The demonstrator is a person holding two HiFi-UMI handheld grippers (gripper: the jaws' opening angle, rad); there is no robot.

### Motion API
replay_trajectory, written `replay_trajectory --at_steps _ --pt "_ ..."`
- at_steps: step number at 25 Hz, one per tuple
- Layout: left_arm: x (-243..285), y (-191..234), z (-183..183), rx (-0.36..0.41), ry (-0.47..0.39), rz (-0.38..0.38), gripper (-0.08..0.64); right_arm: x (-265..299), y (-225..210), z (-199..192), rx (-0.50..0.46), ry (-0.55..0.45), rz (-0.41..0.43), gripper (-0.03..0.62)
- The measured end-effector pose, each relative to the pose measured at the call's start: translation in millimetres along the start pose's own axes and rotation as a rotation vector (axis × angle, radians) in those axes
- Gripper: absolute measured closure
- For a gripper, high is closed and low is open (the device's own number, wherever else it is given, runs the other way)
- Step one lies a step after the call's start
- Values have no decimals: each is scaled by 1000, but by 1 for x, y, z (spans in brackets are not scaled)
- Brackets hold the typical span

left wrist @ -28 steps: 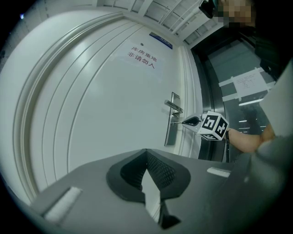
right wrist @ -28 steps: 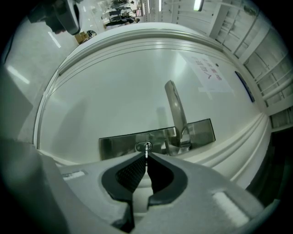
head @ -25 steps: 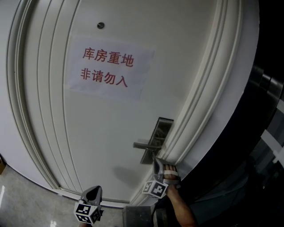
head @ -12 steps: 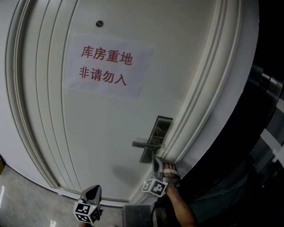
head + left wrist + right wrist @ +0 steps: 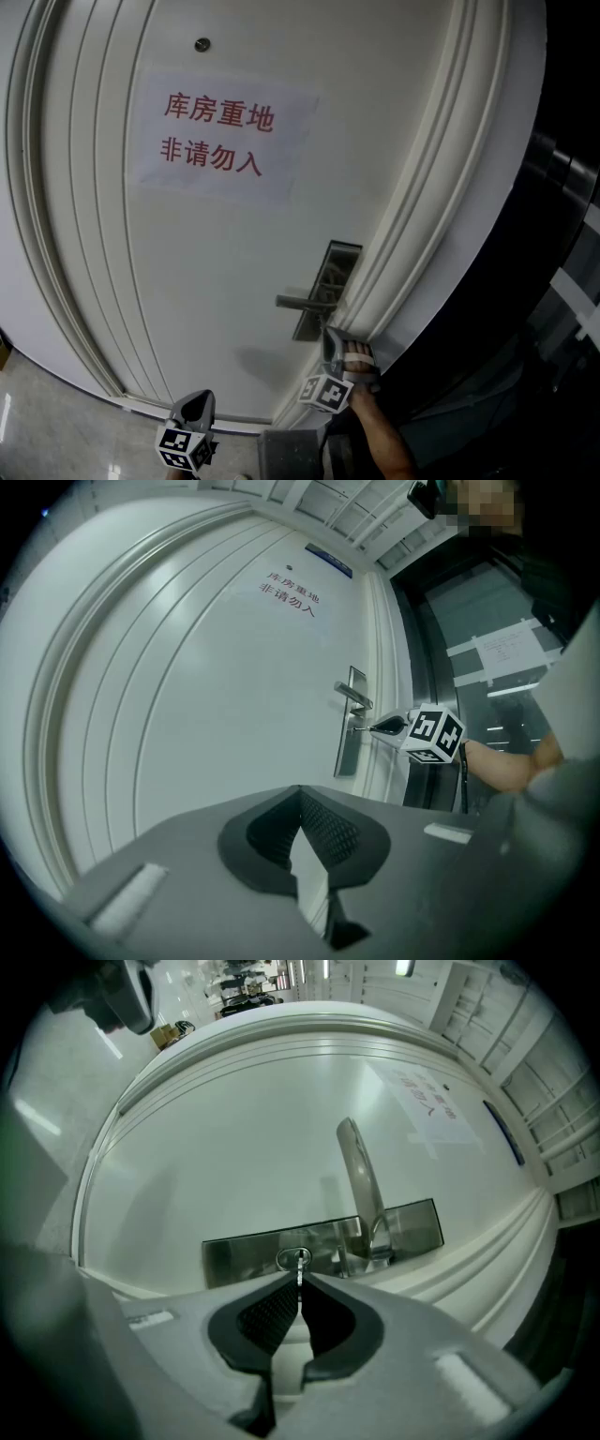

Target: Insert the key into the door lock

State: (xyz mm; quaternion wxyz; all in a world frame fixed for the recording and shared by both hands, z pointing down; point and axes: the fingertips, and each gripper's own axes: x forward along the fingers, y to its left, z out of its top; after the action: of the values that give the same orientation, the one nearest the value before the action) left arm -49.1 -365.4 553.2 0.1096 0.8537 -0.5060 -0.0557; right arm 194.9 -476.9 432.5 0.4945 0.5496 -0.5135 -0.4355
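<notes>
A white door (image 5: 216, 272) carries a steel lock plate (image 5: 328, 281) with a lever handle (image 5: 298, 302). My right gripper (image 5: 331, 343) is at the lower end of the plate, shut on a small key (image 5: 300, 1273). In the right gripper view the key's tip is at the round keyhole (image 5: 292, 1259) of the lock plate (image 5: 244, 1251), under the handle (image 5: 361, 1180). How deep it sits I cannot tell. My left gripper (image 5: 197, 405) hangs low and apart from the door, shut with nothing in it. The left gripper view shows my right gripper (image 5: 382, 727) against the lock plate (image 5: 349, 747).
A paper sign with red characters (image 5: 220, 136) is stuck on the door above the lock. The moulded door frame (image 5: 412, 234) runs just right of the lock plate, with dark glass (image 5: 562, 216) beyond it. A person's forearm (image 5: 380, 441) is behind the right gripper.
The right gripper has edged slightly up toward the lock plate. The left gripper has stayed where it was.
</notes>
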Motion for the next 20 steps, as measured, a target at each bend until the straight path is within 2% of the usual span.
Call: replay_trajectory --at_steps 10,20 --pt "-4 2 0 -2 -5 14 557 0 2 0 -11 5 -1 581" --pt "-7 2 -2 -9 -13 20 557 0 1 1 -62 20 9 581"
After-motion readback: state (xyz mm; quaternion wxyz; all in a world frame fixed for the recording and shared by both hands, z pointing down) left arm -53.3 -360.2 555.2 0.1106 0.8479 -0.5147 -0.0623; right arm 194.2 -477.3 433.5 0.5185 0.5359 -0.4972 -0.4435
